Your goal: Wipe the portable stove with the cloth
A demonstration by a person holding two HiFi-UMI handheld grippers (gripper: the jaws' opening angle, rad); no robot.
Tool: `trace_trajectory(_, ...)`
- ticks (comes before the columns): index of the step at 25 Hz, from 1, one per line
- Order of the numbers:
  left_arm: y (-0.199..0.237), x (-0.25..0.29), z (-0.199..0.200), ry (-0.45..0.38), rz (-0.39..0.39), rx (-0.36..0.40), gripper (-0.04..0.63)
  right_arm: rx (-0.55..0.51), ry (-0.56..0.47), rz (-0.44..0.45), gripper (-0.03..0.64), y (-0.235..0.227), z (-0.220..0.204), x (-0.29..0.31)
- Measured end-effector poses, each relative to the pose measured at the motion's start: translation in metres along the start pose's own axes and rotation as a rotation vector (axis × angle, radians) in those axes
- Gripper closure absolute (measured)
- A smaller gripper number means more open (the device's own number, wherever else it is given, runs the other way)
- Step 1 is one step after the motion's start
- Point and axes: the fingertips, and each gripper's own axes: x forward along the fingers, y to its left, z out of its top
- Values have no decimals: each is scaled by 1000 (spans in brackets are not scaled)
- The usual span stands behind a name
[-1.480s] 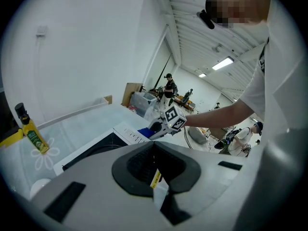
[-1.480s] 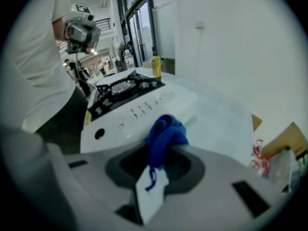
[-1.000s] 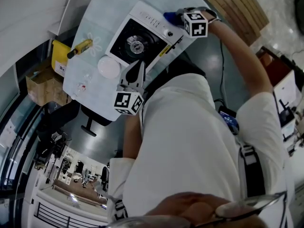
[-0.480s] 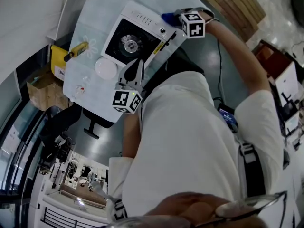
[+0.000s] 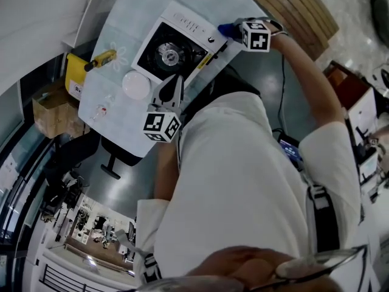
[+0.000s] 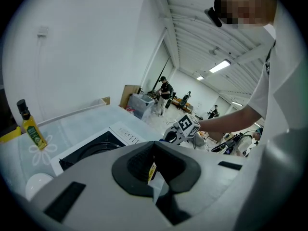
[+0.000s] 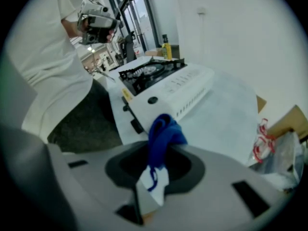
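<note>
The portable stove (image 5: 176, 41) is white with a black burner top and stands on the pale table (image 5: 134, 5). My right gripper (image 5: 234, 30) is shut on a blue cloth (image 5: 225, 28), held at the stove's knob-side corner. In the right gripper view the cloth (image 7: 163, 131) bunches out between the jaws, just short of the stove's (image 7: 168, 88) front panel. My left gripper (image 5: 172, 85) hovers at the stove's near edge, jaws shut and empty. In the left gripper view the stove (image 6: 96, 146) lies beyond the gripper (image 6: 154, 153).
A white bowl (image 5: 136, 84) sits left of the left gripper. A yellow bottle (image 5: 100, 59) lies further left on the table and shows as the bottle (image 6: 30, 126). A red and white bag (image 7: 262, 138) and a cardboard box (image 7: 288, 121) lie past the table's far side.
The right gripper with the cloth has slid slightly rightward along the stove's knob-side edge. The left gripper has barely moved.
</note>
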Motion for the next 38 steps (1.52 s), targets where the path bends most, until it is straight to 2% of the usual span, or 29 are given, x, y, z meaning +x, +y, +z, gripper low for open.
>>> trace_trajectory(9, 20, -30, 3, -30, 56, -13, 563, 3, -44, -94, 512, -43, 48, -33)
trace_trajectory(13, 31, -43, 5, -51, 65, -25, 563, 42, -84, -122, 512, -63, 78, -42)
trace_trajectory(21, 62, -65, 4, -106, 63, -84, 563, 157, -124, -37, 514, -97, 142, -48)
trace_trajectory(27, 90, -74, 6, -139, 67, -119, 563, 153, -68, -67, 514, -133, 179, -37)
trace_trajectory(38, 125, -71, 14, -187, 74, -198, 563, -3, 90, -104, 514, -186, 220, -18)
